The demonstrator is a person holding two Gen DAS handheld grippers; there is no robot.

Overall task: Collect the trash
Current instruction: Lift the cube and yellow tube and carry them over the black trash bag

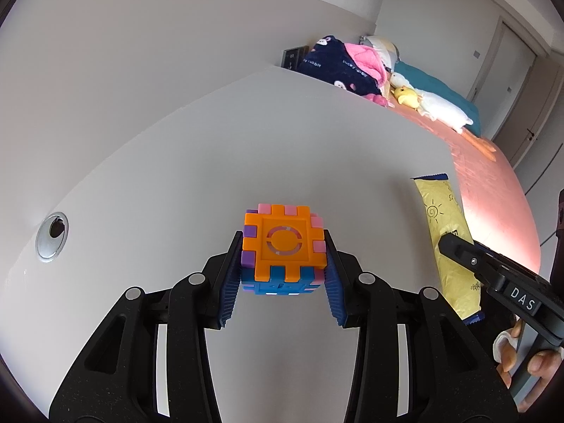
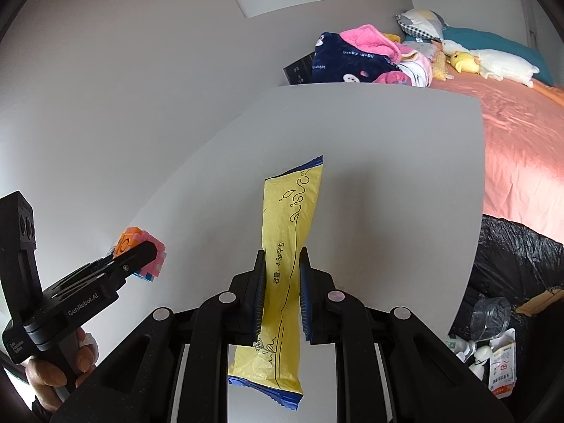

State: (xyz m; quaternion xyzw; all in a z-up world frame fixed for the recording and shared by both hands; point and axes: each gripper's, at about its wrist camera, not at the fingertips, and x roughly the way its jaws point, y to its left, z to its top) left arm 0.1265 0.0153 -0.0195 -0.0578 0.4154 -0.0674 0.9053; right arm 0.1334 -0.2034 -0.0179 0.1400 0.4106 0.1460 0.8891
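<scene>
My left gripper [image 1: 283,257] is shut on a toy cube of orange, pink, purple and blue plastic plates [image 1: 283,243], held just above the white table [image 1: 176,162]. It also shows at the left of the right wrist view [image 2: 141,253]. My right gripper [image 2: 282,275] is shut on a long yellow wrapper with blue ends [image 2: 282,275], pinched near its middle and lifted off the table. The wrapper also shows at the right of the left wrist view [image 1: 447,232].
A black trash bag [image 2: 511,264] with a clear cup and packets inside hangs open beside the table's right edge. A bed with a pink sheet [image 2: 521,134], plush toys and clothes lies behind. A round cable hole [image 1: 52,236] sits at the table's left.
</scene>
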